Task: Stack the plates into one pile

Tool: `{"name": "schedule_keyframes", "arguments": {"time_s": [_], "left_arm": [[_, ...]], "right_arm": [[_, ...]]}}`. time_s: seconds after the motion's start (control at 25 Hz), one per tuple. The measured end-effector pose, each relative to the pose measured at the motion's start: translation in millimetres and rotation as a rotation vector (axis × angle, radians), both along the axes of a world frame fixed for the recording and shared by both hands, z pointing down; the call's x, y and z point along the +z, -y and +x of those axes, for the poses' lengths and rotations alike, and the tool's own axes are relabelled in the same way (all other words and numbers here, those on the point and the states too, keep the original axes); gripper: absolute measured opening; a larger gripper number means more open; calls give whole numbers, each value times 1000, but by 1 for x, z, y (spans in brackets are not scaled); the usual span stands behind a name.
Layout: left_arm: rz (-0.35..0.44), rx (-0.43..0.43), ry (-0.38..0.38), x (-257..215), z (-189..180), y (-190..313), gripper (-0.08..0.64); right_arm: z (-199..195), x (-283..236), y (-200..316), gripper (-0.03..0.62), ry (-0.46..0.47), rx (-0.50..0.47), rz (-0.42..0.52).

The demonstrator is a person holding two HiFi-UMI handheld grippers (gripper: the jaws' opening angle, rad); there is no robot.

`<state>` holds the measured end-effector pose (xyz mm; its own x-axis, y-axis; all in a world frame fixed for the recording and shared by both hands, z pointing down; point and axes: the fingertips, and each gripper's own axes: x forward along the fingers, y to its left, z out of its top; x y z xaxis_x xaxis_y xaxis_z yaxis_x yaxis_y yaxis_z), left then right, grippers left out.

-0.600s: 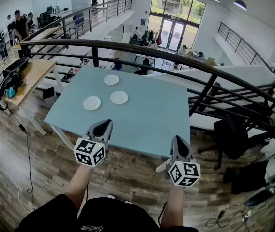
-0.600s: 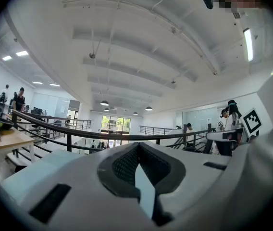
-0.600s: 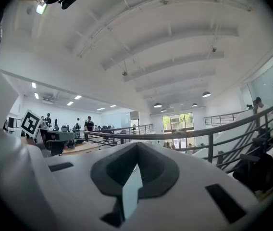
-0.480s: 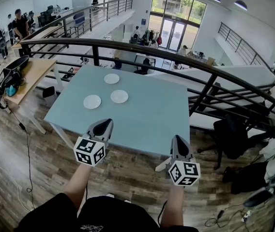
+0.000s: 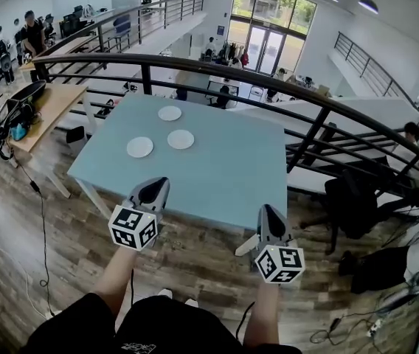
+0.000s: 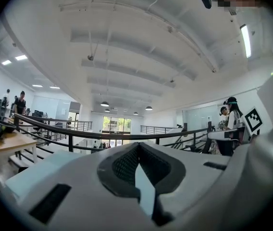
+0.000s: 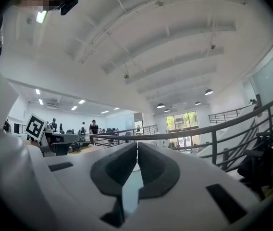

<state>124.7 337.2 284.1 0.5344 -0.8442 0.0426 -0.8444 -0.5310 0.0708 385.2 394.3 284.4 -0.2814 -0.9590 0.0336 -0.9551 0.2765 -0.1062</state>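
Black railing (image 5: 146, 78), wooden desk (image 5: 51, 109), office chair (image 5: 353, 205)

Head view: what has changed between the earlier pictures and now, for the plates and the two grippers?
Nothing was gripped or released. Only the camera shifted slightly: the table and the three plates slid up the picture together. The plates still lie apart, unstacked. The left gripper and the right gripper stay shut and empty at the table's near edge.

The head view looks steeply down over the left gripper (image 5: 156, 189) and right gripper (image 5: 268, 214) onto the tabletop (image 5: 220, 172), which lies a little way off. Each gripper view sits close behind its own jaws, facing level across that tabletop. All three views share the railing (image 5: 146, 78) and the far glass doors (image 5: 267, 50).
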Motion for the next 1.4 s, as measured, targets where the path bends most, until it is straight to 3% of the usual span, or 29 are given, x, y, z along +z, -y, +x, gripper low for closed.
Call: {"name": "schedule_keyframes", "arguments": {"time_s": [0.44, 0.72, 1.4], "left_arm": [[-17, -14, 11, 11, -1, -24, 9], [-10, -22, 0, 12, -25, -18, 9], [3, 11, -25, 6, -171, 60, 9]], "right_arm": [[1, 15, -16, 8, 77, -18, -22], [-27, 18, -6, 8, 74, -50, -28], [-171, 10, 60, 6, 93, -9, -24]]}}
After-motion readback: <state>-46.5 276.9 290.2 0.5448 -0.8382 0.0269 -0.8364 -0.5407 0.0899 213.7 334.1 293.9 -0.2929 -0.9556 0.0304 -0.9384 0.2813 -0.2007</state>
